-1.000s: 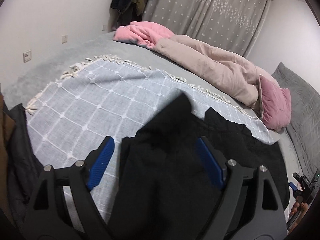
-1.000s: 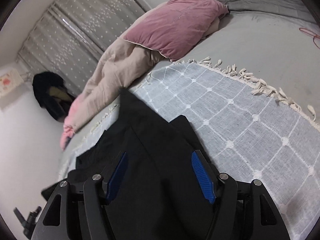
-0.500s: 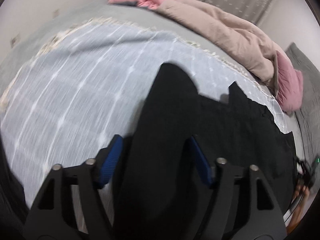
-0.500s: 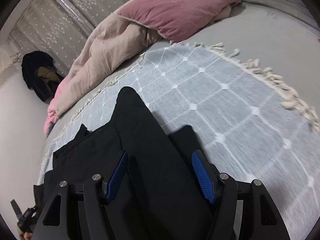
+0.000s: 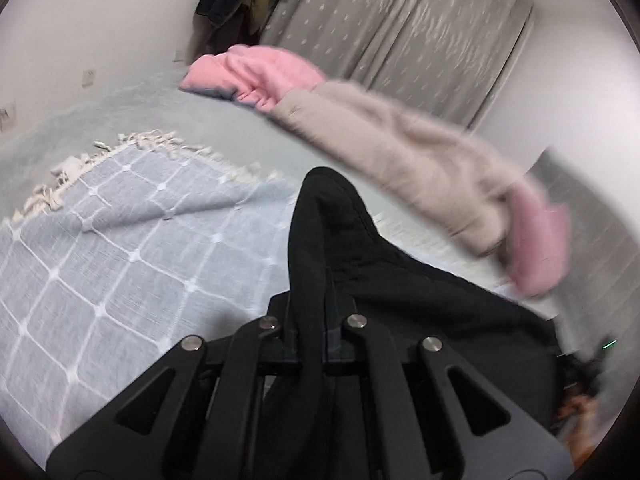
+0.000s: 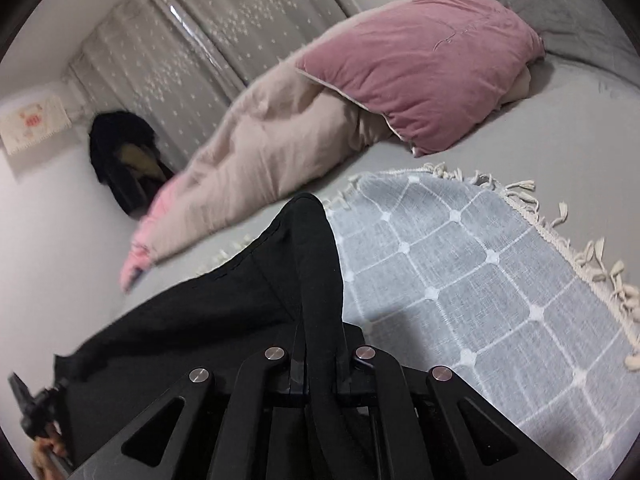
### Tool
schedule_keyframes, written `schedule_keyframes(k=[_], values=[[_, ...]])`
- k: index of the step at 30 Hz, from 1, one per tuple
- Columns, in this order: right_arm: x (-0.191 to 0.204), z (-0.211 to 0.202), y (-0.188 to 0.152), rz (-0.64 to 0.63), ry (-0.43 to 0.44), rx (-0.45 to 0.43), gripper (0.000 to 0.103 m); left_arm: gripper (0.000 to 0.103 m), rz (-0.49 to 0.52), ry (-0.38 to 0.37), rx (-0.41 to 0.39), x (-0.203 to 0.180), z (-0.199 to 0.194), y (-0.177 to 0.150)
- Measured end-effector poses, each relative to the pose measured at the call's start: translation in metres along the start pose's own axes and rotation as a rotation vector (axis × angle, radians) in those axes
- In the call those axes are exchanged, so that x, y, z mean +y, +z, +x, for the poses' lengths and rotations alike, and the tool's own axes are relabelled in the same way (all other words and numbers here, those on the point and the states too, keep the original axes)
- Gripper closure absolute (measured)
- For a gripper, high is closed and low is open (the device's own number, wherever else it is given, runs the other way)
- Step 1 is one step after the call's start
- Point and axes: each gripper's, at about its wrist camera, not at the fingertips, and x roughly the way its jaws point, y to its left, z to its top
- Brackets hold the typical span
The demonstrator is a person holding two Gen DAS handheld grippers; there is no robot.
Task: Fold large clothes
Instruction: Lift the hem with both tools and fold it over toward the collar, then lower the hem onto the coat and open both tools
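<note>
Fabric of the black garment [image 5: 400, 292] is pinched in both grippers, left gripper [image 5: 312, 320] and right gripper [image 6: 320, 344], each clamped tight on a raised fold above the blue checked blanket [image 5: 120, 260]. Only the right view shows the mauve pillow [image 6: 424, 60] sharply; the beige duvet [image 5: 400, 152] lies beyond.

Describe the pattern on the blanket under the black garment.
Pale blue blanket with white diamond grid; clearest in right wrist view.
</note>
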Motion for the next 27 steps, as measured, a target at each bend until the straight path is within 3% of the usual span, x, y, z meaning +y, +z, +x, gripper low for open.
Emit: schedule_keyframes(k=[3,4,5,8,10,13,16,18,21,23,25,27], values=[[-0.003,0.035,-0.017,-0.033,-0.126,0.11,0.093,0.085,0.111,0.187,0.147,-0.002,0.05,-0.024],[-0.008,0.043,-0.022,-0.024,-0.143,0.153,0.088,0.081,0.135,0.254,0.228,0.002,0.068,-0.034],[-0.017,0.049,-0.026,-0.001,-0.158,0.194,0.085,0.079,0.141,0.298,0.26,0.007,0.073,-0.037],[-0.035,0.03,-0.027,0.061,-0.17,0.165,0.076,0.066,0.131,0.372,0.202,0.01,0.055,-0.029],[-0.032,0.009,-0.024,0.032,-0.205,0.139,0.074,0.055,0.16,0.429,0.144,0.001,0.036,-0.023],[0.001,-0.019,-0.029,-0.059,-0.219,0.098,0.071,0.043,0.158,0.332,0.118,-0.022,0.006,-0.024],[0.054,-0.039,-0.057,-0.158,-0.146,0.091,0.054,0.024,0.127,0.145,0.131,-0.052,-0.023,-0.047],[0.091,-0.045,-0.082,-0.228,-0.091,0.086,0.048,0.022,0.143,0.066,0.135,-0.069,-0.037,-0.075],[0.129,-0.048,-0.13,-0.281,0.026,0.121,0.037,0.022,0.178,0.033,0.2,-0.073,-0.026,-0.109],[0.133,-0.037,-0.148,-0.302,0.04,0.182,0.037,0.022,0.201,0.057,0.243,-0.06,-0.017,-0.127],[0.109,-0.037,-0.158,-0.286,-0.025,0.192,0.037,0.025,0.196,0.055,0.212,-0.037,-0.029,-0.132],[0.06,-0.056,-0.154,-0.2,-0.071,0.137,0.037,0.025,0.186,0.154,0.197,-0.019,-0.042,-0.126]])
